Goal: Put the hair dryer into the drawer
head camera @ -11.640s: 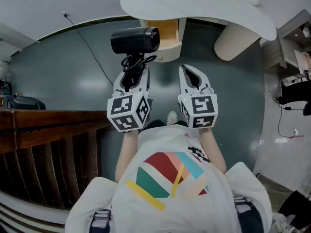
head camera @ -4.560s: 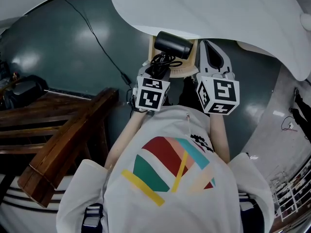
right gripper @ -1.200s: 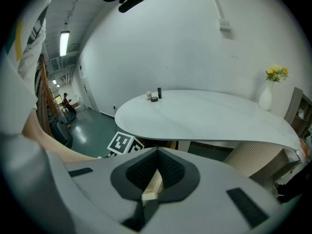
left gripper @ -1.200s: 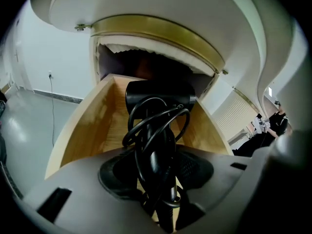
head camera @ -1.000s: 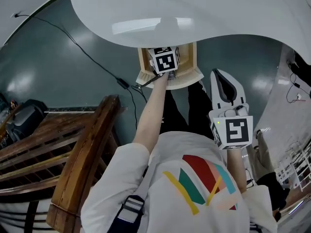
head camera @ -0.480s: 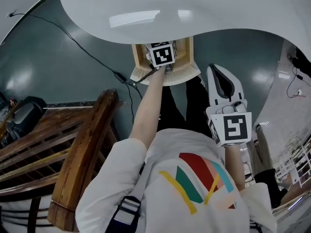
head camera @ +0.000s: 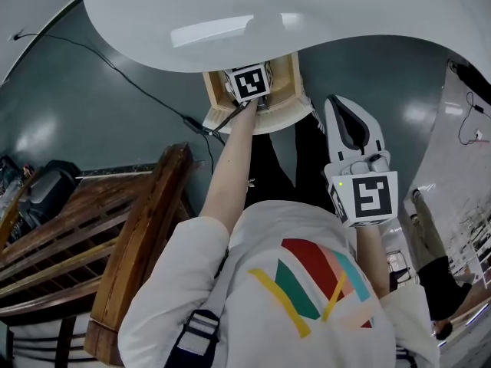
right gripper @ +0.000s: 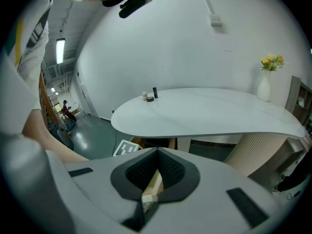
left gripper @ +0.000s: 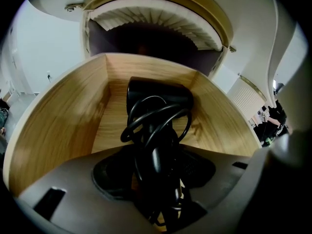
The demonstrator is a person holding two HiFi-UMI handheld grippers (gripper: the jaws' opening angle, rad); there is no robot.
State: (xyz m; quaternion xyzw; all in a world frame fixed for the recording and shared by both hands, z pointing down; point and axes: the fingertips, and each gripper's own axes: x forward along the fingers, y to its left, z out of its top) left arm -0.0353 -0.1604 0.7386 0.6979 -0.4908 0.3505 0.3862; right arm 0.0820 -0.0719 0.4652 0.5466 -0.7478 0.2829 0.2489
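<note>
- Print in sight: black-and-white square codes on each gripper's cube (head camera: 249, 83).
- Hair dryer (left gripper: 158, 94) lies inside the open wooden drawer (left gripper: 63, 111), body toward the back wall, cord (left gripper: 146, 116) looped over the handle.
- Left gripper (left gripper: 155, 155) reaches into the drawer. Its fingers have just been spreading, with handle and cord between them and the pads looking eased off.
- Right gripper (right gripper: 156, 152) is off to the drawer's right, fingers pressed together, holding nothing.
- Head view: the cube covers the hair dryer, and the drawer's back runs under the white worktop (head camera: 345, 14).
- Small items (right gripper: 148, 96) on the worktop are too small to identify.
</note>
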